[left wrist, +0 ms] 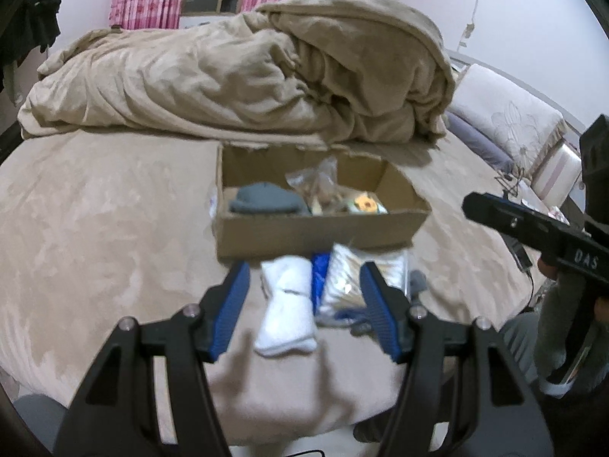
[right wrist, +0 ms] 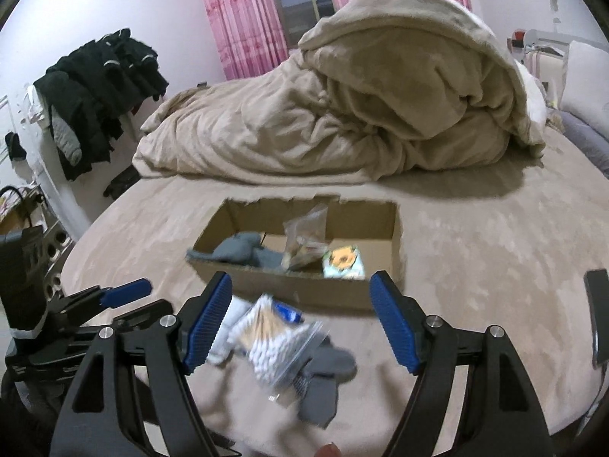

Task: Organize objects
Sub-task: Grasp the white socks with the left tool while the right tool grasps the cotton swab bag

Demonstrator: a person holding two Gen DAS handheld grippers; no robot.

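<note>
An open cardboard box (left wrist: 312, 230) (right wrist: 300, 285) sits on the bed, holding a grey cloth (left wrist: 266, 200) (right wrist: 243, 251), a clear bag (left wrist: 323, 186) (right wrist: 304, 236) and a packet with a yellow flower (left wrist: 367, 203) (right wrist: 342, 261). In front of it lie white socks (left wrist: 287, 304), a blue item (left wrist: 319, 278) (right wrist: 289, 312), a bag of cotton swabs (left wrist: 350, 282) (right wrist: 274, 339) and grey socks (right wrist: 323, 373). My left gripper (left wrist: 304, 289) is open above the white socks. My right gripper (right wrist: 300, 304) is open above the swab bag.
A crumpled beige duvet (left wrist: 247, 72) (right wrist: 342, 114) lies behind the box. Pillows (left wrist: 506, 114) are at the right. Dark clothes (right wrist: 99, 87) hang at the left. A black phone (right wrist: 599, 316) lies on the bed at right. The right gripper shows in the left wrist view (left wrist: 533, 228).
</note>
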